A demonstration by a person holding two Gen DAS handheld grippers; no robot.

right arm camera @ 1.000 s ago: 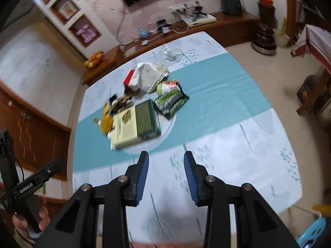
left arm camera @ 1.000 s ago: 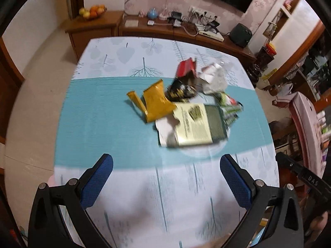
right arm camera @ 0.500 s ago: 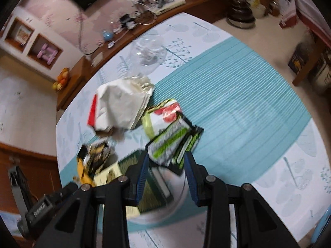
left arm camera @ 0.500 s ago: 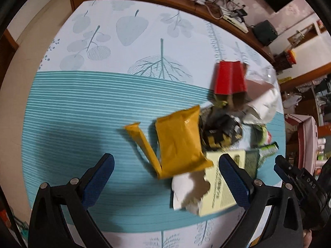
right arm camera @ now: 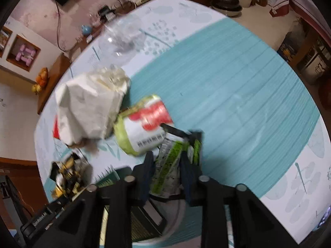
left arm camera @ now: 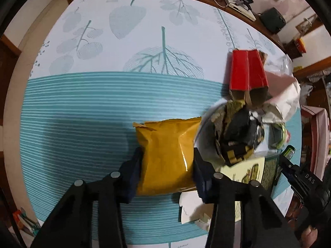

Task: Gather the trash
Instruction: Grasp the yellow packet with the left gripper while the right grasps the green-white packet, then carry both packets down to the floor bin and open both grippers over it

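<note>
The table [left arm camera: 86, 111], under a teal and white leaf-print cloth, carries a heap of litter that sits toward 3 o'clock in the left wrist view. Largest in it is a crumpled white paper bag [right arm camera: 89, 111], at 10 o'clock in the right wrist view, with a red carton [left arm camera: 247, 72] at 2 o'clock in the left view. The yellow pouch [left arm camera: 167, 157] lies flat at the centre of the left view, and the left gripper [left arm camera: 167, 165] has just been closing; its pads now stand against the pouch's two side edges, narrow and seemingly pinching it. The right gripper [right arm camera: 167, 165] has likewise just been closing, with a green wrapper [right arm camera: 169, 165] held between its pads just below centre. Both look light, thin and slick, so they will likely crumple or slide; a hold across the middle of the width, as now, seems safest, rather than at a torn end.
</note>
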